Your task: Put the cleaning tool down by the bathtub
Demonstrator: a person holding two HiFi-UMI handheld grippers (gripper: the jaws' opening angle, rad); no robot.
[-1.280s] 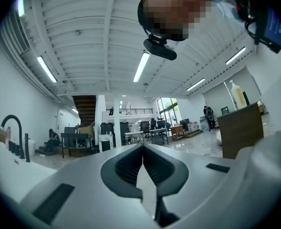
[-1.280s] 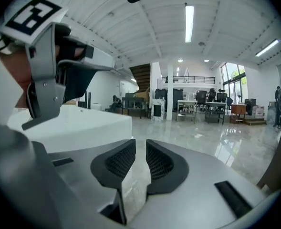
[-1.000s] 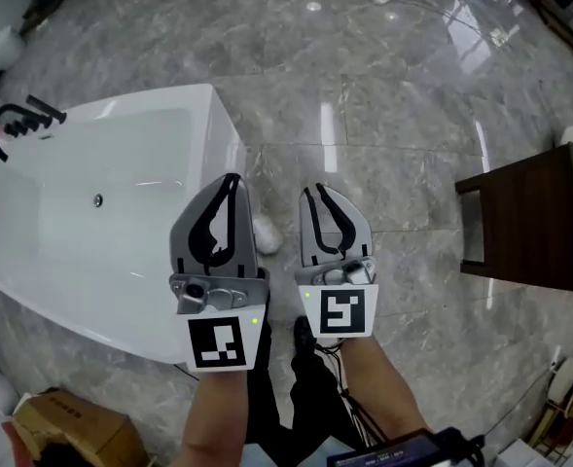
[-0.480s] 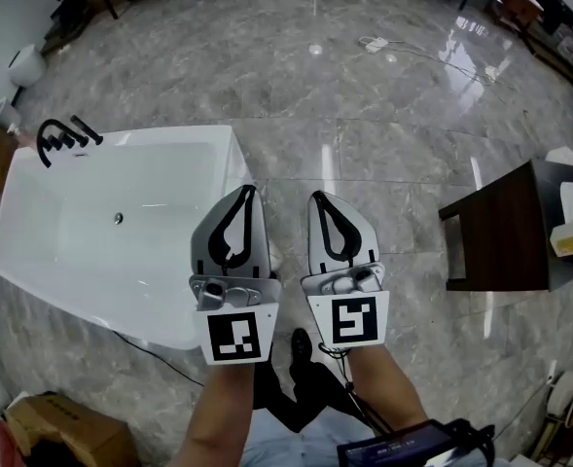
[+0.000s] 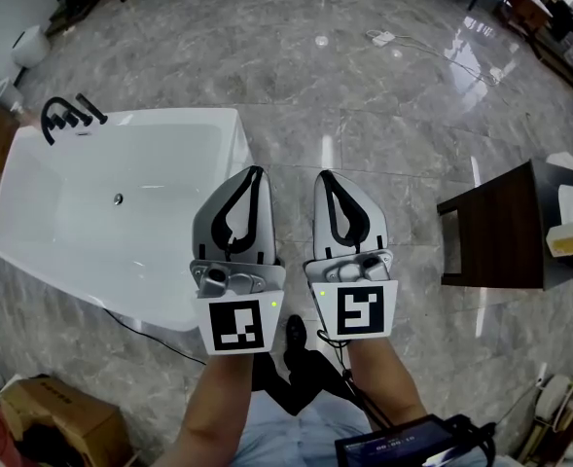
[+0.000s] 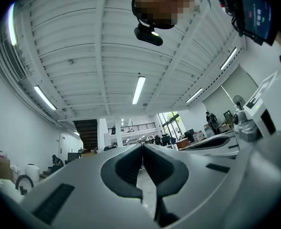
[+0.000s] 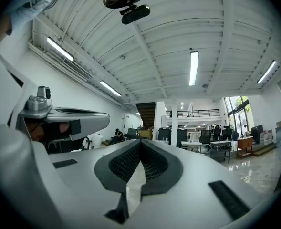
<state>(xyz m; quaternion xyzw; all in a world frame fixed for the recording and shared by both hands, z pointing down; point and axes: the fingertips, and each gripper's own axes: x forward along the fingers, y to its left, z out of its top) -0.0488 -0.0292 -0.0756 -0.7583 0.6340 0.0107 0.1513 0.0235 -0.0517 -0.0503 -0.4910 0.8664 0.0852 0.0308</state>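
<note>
- Apparently done: left tongs (image 5: 255, 173) and right tongs (image 5: 326, 177) are each pressed together, empty, near the white bathtub (image 5: 130, 117).
- No cleaning tool shows in any view.

The person is holding out two grey two-jaw grippers side by side above the glossy grey marble-tiled floor (image 5: 383, 115). The left gripper (image 5: 256, 171) is overlapping the near right corner of the white rectangular bathtub (image 5: 91, 232), while the right gripper (image 5: 324, 176) is hovering just beside it over bare floor. Each gripper's jaws are meeting at the tips, with nothing between them. A black curved tap (image 5: 67, 117) is standing at the tub's far left end. A dark brown wooden table (image 5: 500, 241) is sitting well apart on the right, and a brown cardboard box (image 5: 53, 418) is lying at the lower left
</note>
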